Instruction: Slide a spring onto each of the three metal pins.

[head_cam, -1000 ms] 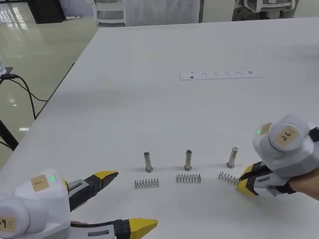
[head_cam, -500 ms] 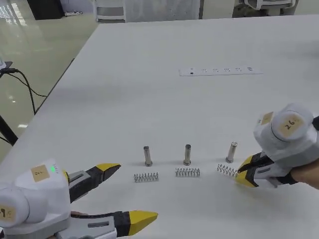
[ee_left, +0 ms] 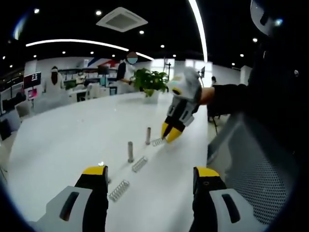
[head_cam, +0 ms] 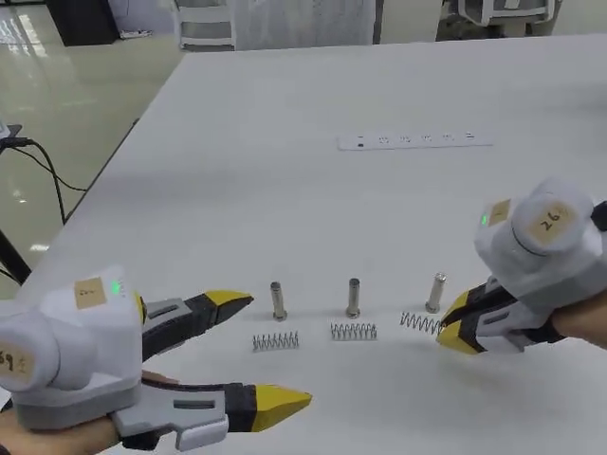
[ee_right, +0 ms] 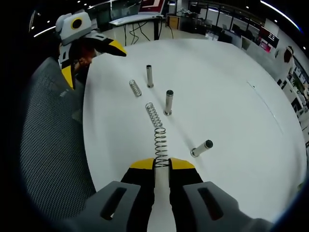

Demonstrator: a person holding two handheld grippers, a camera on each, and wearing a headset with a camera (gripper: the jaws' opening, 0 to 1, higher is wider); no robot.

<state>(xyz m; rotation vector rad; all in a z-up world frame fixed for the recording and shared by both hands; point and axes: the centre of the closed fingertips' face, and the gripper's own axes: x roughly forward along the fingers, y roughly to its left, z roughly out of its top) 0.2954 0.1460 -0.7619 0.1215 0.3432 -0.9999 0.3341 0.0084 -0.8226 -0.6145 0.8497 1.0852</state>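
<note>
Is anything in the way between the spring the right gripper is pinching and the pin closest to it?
No, nothing I can see. The right gripper pinches one end of the spring. The nearest pin stands just beside it, with bare table between them.

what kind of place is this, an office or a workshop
Most likely an open-plan office or lab workspace, not a workshop: a long white table with a power strip on it, a potted plant beyond the table, and a ceiling air-conditioning vent among recessed lights.
</note>
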